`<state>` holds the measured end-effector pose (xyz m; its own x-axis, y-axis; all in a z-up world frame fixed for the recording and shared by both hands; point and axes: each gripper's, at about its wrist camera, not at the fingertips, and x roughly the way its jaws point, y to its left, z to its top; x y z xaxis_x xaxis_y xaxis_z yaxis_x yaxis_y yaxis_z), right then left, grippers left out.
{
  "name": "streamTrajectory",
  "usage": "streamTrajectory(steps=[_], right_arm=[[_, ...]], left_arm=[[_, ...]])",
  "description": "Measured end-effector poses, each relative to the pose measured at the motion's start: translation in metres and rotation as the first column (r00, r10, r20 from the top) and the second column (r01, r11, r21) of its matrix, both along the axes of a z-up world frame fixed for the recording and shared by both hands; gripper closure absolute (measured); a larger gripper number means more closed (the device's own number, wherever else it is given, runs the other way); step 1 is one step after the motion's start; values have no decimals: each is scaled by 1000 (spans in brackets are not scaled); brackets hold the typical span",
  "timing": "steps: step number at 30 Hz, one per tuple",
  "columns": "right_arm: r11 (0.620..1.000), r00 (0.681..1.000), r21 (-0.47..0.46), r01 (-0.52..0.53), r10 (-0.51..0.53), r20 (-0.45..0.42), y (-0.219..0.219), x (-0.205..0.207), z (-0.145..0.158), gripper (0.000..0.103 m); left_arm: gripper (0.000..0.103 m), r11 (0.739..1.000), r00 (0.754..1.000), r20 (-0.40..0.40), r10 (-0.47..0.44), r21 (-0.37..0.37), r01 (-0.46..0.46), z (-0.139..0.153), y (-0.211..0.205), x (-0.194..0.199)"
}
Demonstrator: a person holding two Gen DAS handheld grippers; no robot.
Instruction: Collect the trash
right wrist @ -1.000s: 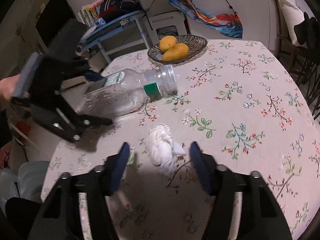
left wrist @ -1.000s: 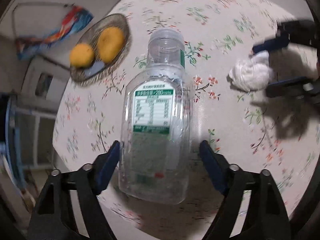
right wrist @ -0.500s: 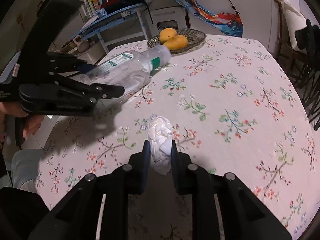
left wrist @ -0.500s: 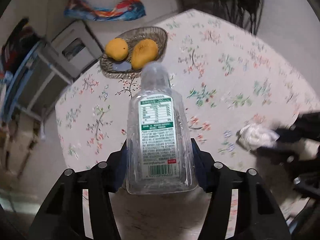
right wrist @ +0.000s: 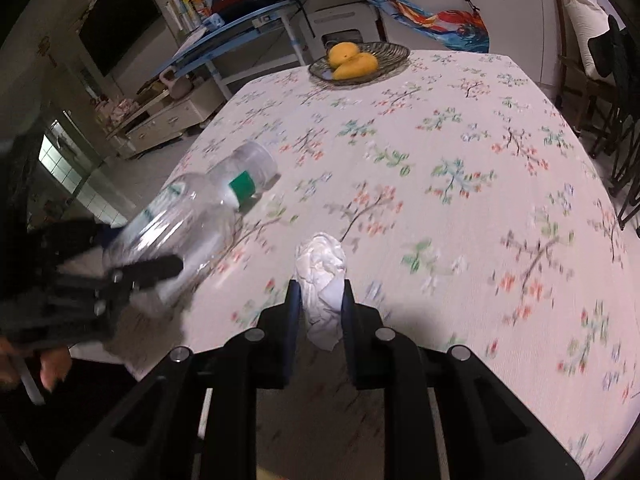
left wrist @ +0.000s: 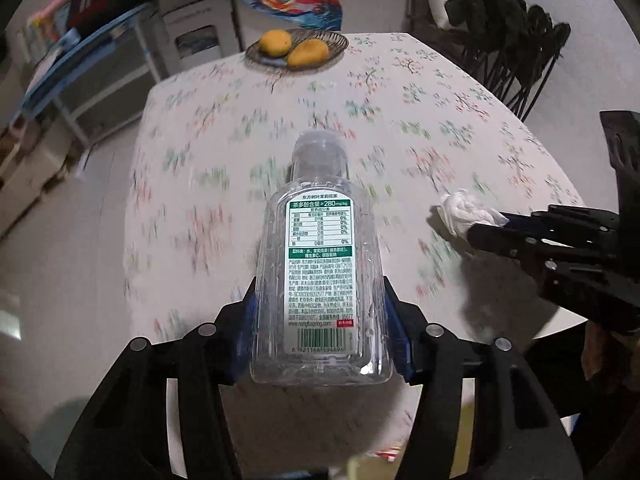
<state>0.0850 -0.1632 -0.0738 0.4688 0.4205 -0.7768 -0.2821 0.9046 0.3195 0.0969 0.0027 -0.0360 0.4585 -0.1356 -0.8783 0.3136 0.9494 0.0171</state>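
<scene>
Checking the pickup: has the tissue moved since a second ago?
Yes. The tissue lay loose on the tablecloth; now the right gripper pinches it, nearer the table's near edge.

The basket [right wrist: 360, 65] sits at the far edge of the desk [right wrist: 460, 168], two mangoes [right wrist: 352, 60] in it. Nearer than the basket, the bottle [left wrist: 320, 272] lies left, the crumpled tissue [right wrist: 322, 276] right, both between gripper fingers [right wrist: 294, 304]

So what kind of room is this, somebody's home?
Probably a lived-in home dining area: a floral tablecloth covers the table, a woven dish of mangoes sits on it, and cluttered shelves stand behind.
</scene>
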Motion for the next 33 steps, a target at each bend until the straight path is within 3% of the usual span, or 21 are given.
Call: streamTrajectory(steps=[2, 4, 7, 11, 15, 33], right_arm=[[1000, 1000, -3, -6, 6, 2, 2, -9, 0, 82], [1000, 1000, -16, -11, 11, 16, 5, -18, 2, 82], [1000, 999, -21, -1, 3, 51, 3, -27, 6, 77], [999, 997, 13, 47, -48, 56, -6, -31, 3, 60], [998, 995, 11, 59, -59, 75, -4, -32, 3, 55], [999, 996, -16, 41, -40, 78, 3, -30, -4, 52]], left_arm=[[49, 1000, 999, 31, 11, 11, -11, -1, -1, -15], [38, 999, 998, 57, 20, 38, -22, -1, -1, -22], [27, 998, 994, 96, 53, 18, -55, 3, 2, -30], [24, 997, 992, 114, 62, 30, -66, 4, 5, -32], [18, 996, 988, 141, 69, 46, -76, 7, 5, -30], [17, 995, 990, 118, 76, 51, -82, -3, -4, -20]])
